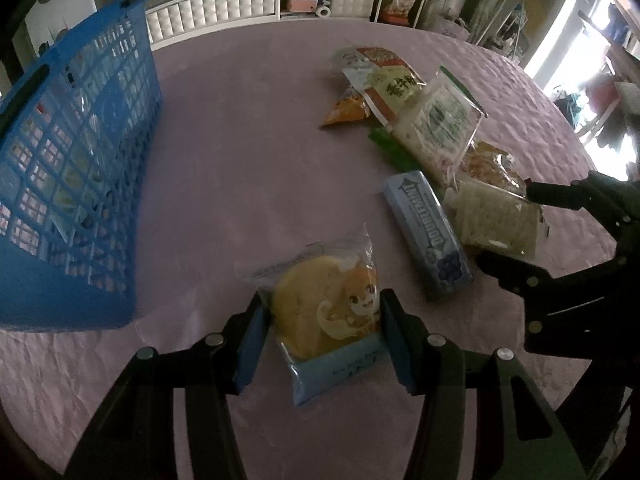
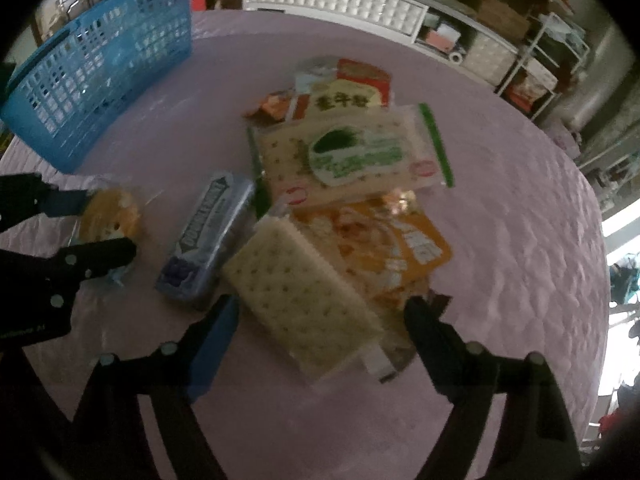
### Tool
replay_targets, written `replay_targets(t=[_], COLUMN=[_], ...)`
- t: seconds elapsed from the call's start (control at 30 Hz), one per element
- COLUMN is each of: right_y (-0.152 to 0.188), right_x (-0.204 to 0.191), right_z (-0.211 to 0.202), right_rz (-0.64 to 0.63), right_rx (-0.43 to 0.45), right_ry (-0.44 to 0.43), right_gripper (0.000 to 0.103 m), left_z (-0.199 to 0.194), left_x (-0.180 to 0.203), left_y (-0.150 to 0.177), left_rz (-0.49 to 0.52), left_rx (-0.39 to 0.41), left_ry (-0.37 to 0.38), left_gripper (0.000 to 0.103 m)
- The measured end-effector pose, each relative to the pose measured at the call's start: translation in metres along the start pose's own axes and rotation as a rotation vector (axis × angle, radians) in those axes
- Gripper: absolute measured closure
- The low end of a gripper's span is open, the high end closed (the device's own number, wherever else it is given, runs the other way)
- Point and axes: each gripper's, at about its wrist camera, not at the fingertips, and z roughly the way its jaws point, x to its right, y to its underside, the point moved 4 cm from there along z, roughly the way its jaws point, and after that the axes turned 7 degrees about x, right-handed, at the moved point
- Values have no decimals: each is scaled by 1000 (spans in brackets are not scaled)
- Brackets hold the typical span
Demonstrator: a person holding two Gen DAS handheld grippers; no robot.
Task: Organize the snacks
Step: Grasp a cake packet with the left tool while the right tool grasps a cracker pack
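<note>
Blue gum pack point(image 1: 428, 236) reads "DOUBLEMINT", upside down from the left wrist; red-and-white packet point(image 2: 344, 92) carries Chinese characters, not clearly legible.

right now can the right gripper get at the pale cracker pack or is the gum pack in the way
Probably yes. The right gripper already straddles the cracker pack with open jaws, pads not yet pressing. The gum pack lies just outside its left finger, close but seemingly clear.
</note>
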Motion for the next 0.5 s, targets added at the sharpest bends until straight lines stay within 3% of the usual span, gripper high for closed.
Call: replay_targets(t=[0.27,0.37,0.5], right_y=[2,2,4], right_x=[-2,2,8], right_z=[5,1,-13], right_rz=[-80,-71,-35], right_rx=[-32,-30,5], right_ry=[-2,-6,-7], right_gripper=[27,34,35], left_z=[3,-3,-25], left_x=[6,7,7], left_y=[-2,0,1], left_rz=[-29,-26,6], left_rx=[21,22,58], left_ry=[-14,-17,-19], left_gripper=[52,52,52])
